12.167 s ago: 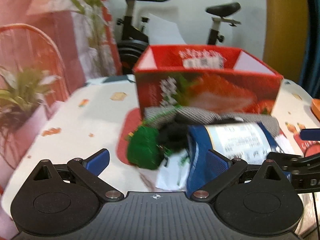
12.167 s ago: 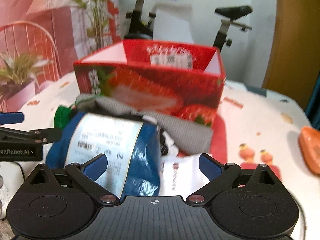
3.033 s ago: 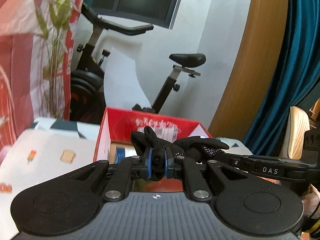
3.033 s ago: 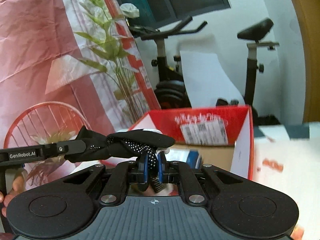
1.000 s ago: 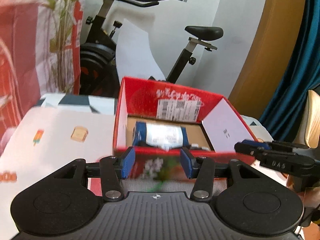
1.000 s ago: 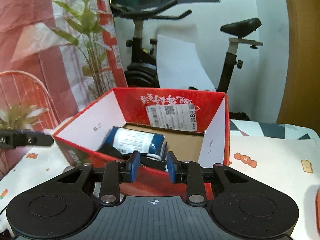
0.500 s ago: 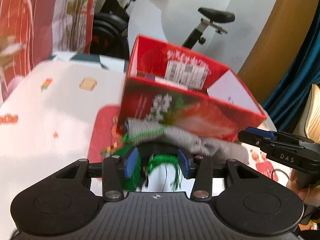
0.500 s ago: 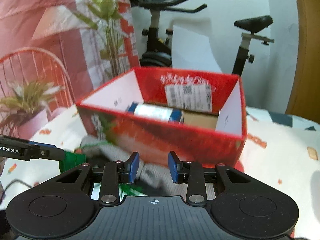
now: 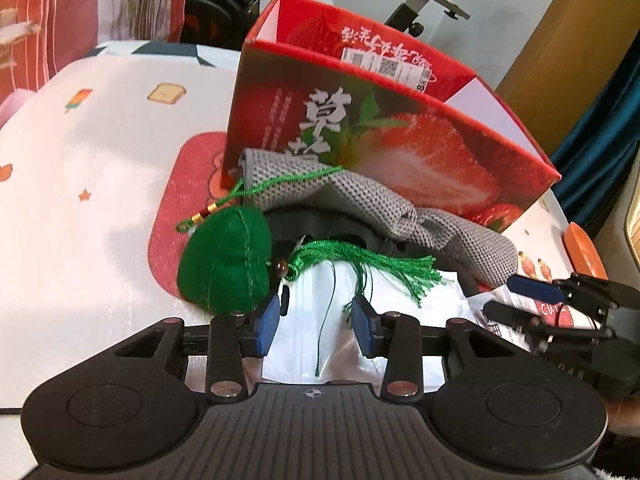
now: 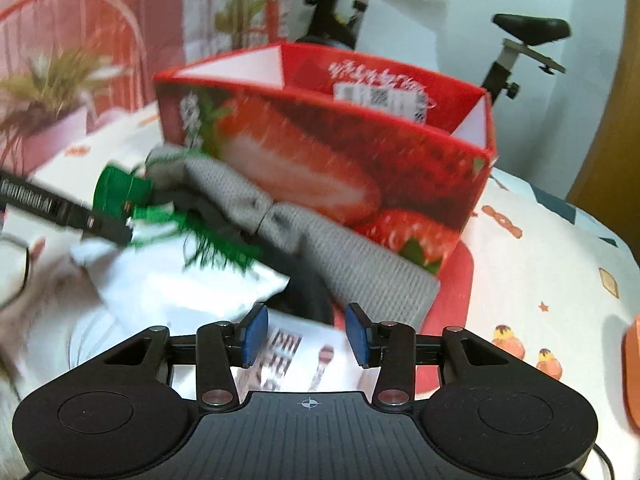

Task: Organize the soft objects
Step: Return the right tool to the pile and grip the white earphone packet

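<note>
Still, lots is left: green pouch (image 9: 226, 258), gray knit (image 9: 360, 200), white bag (image 9: 360, 320) lie at six o'clock of red box (image 9: 400, 140). Left gripper (image 9: 316, 324) closing, right gripper (image 10: 306, 334) opening, both hold nothing.

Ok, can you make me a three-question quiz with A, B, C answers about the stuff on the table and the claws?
1. Where is the grey knitted cloth?
A. inside the box
B. in front of the red strawberry box
C. on the bike seat

2. What colour is the tassel?
A. green
B. yellow
C. purple

3. What is the left claw holding?
A. the grey cloth
B. the box
C. nothing

Answers: 1 B, the cloth lies against the box's front wall. 2 A, its threads are bright green. 3 C, its closing pads stand apart with only a loose green thread hanging between them.
</note>
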Motion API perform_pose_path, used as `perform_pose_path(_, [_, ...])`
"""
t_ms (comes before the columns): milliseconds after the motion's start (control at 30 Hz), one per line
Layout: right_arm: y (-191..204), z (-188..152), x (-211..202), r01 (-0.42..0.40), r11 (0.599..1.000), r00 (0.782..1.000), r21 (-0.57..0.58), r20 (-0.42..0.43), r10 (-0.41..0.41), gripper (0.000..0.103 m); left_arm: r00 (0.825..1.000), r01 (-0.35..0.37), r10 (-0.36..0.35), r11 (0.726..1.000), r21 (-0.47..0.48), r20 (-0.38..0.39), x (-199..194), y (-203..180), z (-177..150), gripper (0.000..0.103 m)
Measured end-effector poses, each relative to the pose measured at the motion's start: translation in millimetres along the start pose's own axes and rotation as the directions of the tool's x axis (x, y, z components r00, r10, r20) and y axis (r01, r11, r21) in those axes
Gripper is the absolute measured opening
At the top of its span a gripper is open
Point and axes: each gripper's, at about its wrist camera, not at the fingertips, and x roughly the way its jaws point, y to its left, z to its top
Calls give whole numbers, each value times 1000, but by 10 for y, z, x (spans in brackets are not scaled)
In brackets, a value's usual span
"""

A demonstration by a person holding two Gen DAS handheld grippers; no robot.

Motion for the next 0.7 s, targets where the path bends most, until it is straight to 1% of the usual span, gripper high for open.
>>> perform_pose_path(67, [20,-27,22,-2,1000,1000,-12,-19,2,42,1000,3,-3,1000,-11,-7,17,16,-13,42])
perform_pose_path(300, [27,-46,21,-38,999,999,-18,-30,38,44,1000,18,-18,999,-29,-13,68,48,-32,42])
perform_pose_path(367, [70,-50,19,-65,997,998,-42,-28,64,44,999,30,-31,998,-47,-16,87,67,-37,42])
perform_pose_path(533, [190,-35,19,-77,989,997,-123,-29,74,44,997,65,-68,990,-123,-26,112,168,-13,39])
perform_pose_path(600, [204,-27,27,-74,988,997,-133,-26,72,46,997,69,-73,988,-136,-27,137,176,-8,38])
perform_pose_path(700, [241,3,51,-60,983,998,-176,-12,58,51,997,67,-71,989,-129,-28,142,168,-13,38])
